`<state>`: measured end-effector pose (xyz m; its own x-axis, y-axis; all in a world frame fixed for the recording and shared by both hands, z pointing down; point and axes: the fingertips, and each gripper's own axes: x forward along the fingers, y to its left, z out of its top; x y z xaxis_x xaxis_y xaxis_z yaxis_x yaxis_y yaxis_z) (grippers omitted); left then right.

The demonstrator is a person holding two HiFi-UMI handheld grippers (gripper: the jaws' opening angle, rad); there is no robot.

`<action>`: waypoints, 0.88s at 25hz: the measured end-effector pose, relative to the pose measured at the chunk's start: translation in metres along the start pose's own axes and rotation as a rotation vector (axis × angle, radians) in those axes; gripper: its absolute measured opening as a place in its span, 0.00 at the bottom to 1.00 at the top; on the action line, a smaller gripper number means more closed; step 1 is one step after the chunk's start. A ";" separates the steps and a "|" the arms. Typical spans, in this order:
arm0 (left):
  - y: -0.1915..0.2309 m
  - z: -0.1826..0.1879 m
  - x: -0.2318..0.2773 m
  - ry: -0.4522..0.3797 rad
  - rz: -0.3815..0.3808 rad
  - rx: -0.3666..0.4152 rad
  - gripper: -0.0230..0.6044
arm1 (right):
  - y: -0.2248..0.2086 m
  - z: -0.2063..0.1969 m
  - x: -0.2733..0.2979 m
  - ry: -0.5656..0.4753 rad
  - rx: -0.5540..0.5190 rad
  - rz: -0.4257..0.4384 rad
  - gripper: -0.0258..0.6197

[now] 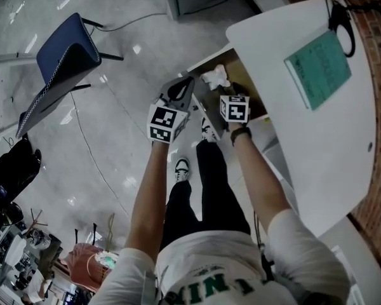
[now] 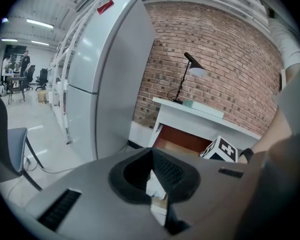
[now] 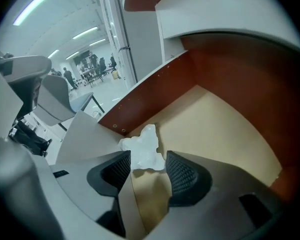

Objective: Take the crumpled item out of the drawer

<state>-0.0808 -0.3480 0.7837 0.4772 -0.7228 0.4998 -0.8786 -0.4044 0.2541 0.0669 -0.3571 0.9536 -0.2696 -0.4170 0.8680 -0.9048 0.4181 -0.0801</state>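
Note:
The crumpled white item point(image 1: 214, 76) lies in the open drawer point(image 1: 241, 68) under the white desk. In the right gripper view it point(image 3: 142, 151) rests on the tan drawer floor point(image 3: 215, 129), near the front left corner. My right gripper point(image 3: 147, 171) is open, and the paper sits right at its fingertips with the pads to either side, not pressing on it. From the head view, the right gripper point(image 1: 227, 91) reaches into the drawer. My left gripper point(image 1: 180, 89) hovers at the drawer's front left. Its jaws point(image 2: 151, 156) meet at the tips with nothing between them.
The desk top point(image 1: 317, 138) overhangs the drawer and carries a green book point(image 1: 319, 68) and a black lamp base point(image 1: 343, 18). A blue chair point(image 1: 60, 62) stands on the floor at the left. The person's legs and shoes point(image 1: 182, 168) are below the grippers. A white fridge point(image 2: 110, 74) stands beside the desk.

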 end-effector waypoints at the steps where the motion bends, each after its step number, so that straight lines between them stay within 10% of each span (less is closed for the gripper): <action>1: 0.002 -0.002 0.000 0.006 -0.003 -0.002 0.03 | 0.002 -0.001 0.005 0.003 -0.002 0.008 0.35; 22: 0.008 -0.001 -0.008 -0.024 0.009 -0.003 0.03 | 0.021 -0.014 0.009 0.071 -0.017 0.036 0.04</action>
<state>-0.0916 -0.3447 0.7821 0.4698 -0.7394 0.4823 -0.8828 -0.3963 0.2523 0.0499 -0.3409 0.9663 -0.2772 -0.3436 0.8973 -0.8892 0.4456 -0.1041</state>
